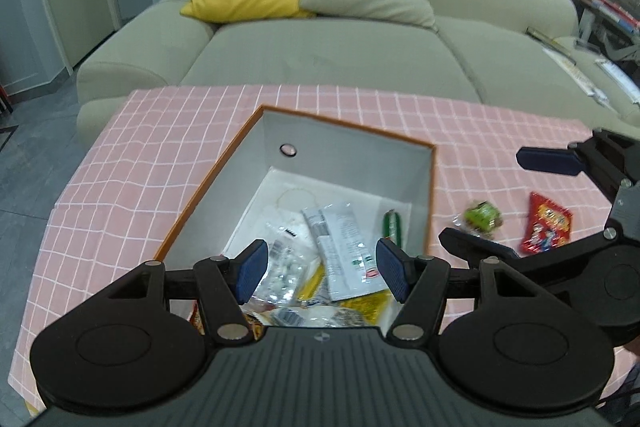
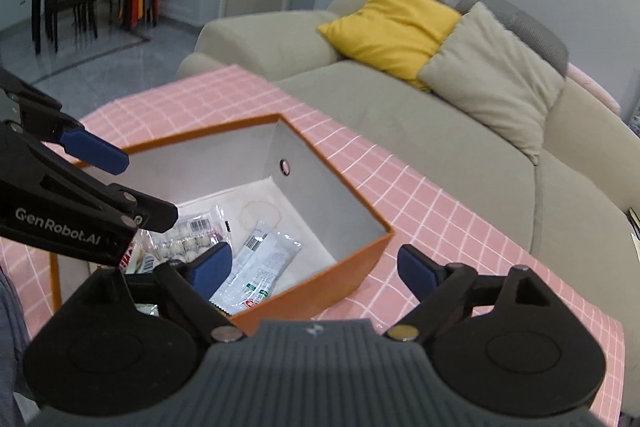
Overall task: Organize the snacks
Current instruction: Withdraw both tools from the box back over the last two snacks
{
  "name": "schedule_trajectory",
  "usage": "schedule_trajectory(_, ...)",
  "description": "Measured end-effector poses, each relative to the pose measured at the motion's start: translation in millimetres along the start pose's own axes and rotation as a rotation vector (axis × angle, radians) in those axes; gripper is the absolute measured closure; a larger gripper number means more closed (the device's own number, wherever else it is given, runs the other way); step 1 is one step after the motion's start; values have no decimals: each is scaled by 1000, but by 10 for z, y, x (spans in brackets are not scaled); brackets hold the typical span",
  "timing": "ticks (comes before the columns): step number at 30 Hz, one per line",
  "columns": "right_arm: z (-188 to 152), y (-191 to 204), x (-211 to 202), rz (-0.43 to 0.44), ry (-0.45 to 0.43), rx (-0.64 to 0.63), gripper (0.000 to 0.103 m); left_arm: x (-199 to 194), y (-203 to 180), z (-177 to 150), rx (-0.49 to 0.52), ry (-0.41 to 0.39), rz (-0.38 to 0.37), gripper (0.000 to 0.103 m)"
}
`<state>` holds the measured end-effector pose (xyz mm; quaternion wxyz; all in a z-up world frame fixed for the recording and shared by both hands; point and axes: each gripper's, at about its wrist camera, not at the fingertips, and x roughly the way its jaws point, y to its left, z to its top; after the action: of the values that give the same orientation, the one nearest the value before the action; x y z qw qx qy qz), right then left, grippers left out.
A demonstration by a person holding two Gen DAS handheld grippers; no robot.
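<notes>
Left wrist view: left gripper (image 1: pixel 322 271), jaws well apart and empty, poised above the orange box (image 1: pixel 216 183) on the pink checked tablecloth (image 1: pixel 132 163). Box contents: white printed sachets (image 1: pixel 344 247) at centre, a clear pack of pale sweets (image 1: pixel 282 267) at 9 o'clock of them, a green stick pack (image 1: pixel 394 227) at 3 o'clock against the wall, yellow wrappers (image 1: pixel 366 307) at 6 o'clock. Outside the box, at 3 o'clock: a green snack packet (image 1: pixel 482 219) and, further right, a red snack packet (image 1: pixel 546 229), both loose on the cloth. Right gripper (image 1: pixel 508 203) enters from 3 o'clock, jaws wide, nothing between them, near the green packet.

Right wrist view: right gripper (image 2: pixel 316 269), jaws spread wide and empty, straddling the box's near corner (image 2: pixel 320 291). Left gripper (image 2: pixel 132 187) at 9 o'clock over the box. Sachets (image 2: pixel 260 263) and sweets (image 2: pixel 188 239) lie inside. Sofa (image 2: pixel 400 123) beyond at 1 o'clock.

Step in hand, by my reckoning: between items, both tools free. Two packets remain outside; the next move calls for the right gripper to descend on the green packet, close, and carry it over the rim.
</notes>
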<state>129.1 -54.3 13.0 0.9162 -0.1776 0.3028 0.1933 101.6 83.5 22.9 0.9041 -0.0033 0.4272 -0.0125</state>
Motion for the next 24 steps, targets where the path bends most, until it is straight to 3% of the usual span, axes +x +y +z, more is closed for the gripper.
schedule_trajectory(10,-524,-233,-582,-95,-94,201,13,-281,-412,-207,-7,-67,-59,30)
schedule_trajectory(16,-884,-331,-723,-177,-63,323,12,-260,-714,-399,10,-60,-105,30)
schedule_trajectory(24,-1468,-452,-790,-298,17,381,10,-61,-973,-630,-8,-6,-173,30)
